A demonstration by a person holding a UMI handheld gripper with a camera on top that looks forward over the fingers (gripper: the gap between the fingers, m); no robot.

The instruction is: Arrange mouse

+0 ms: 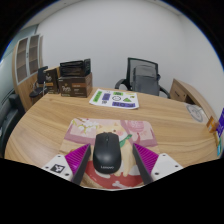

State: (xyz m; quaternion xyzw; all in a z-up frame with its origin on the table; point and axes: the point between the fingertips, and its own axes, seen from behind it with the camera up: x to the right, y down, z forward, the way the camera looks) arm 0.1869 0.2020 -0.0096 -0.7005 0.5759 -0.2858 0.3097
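Note:
A black computer mouse (108, 153) with a logo on its rear lies on a pink illustrated mouse mat (130, 130) on the wooden table (60, 115). My gripper (112, 165) is open, and the mouse stands between the two fingers. The left pad (80, 158) and the right pad (147, 160) flank it, each with a small gap to the mouse. The mouse rests on the mat on its own.
A white and green flat box (114, 98) lies further back on the table. Dark boxes (74, 78) stand at the back left beside a shelf unit (27, 62). An office chair (142, 74) stands behind the table. A purple item (216, 125) sits at the table's right edge.

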